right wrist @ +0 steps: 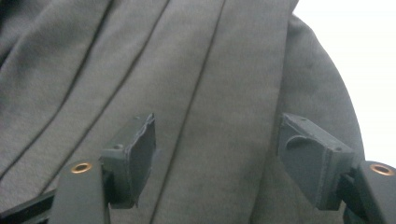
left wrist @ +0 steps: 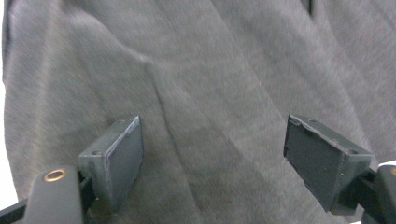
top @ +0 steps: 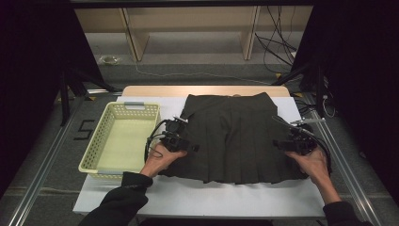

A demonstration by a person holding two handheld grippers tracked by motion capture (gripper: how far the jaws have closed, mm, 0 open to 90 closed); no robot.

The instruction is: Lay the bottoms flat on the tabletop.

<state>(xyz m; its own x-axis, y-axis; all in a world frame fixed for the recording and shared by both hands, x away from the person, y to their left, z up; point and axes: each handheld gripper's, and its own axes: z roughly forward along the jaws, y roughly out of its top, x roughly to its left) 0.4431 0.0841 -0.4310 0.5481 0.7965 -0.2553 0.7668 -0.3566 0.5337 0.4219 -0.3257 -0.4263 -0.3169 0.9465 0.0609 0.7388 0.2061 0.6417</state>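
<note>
A dark grey pleated skirt (top: 235,136) lies flat on the white tabletop (top: 211,197), waistband at the far side. My left gripper (top: 193,147) is at the skirt's left edge and points in over the cloth. Its jaws (left wrist: 212,135) stand wide apart above the fabric (left wrist: 210,70), with nothing pinched between the pads. My right gripper (top: 278,145) is at the skirt's right edge and faces inward. Its jaws (right wrist: 217,135) are also spread wide over the pleats (right wrist: 187,70), close to the side hem where the white surface (right wrist: 355,56) shows.
A pale yellow perforated basket (top: 94,141) sits left of the skirt, right beside the left hand. Metal rails (top: 42,160) run along both sides of the table. Wooden shelving and loose cables (top: 277,47) are on the floor beyond it.
</note>
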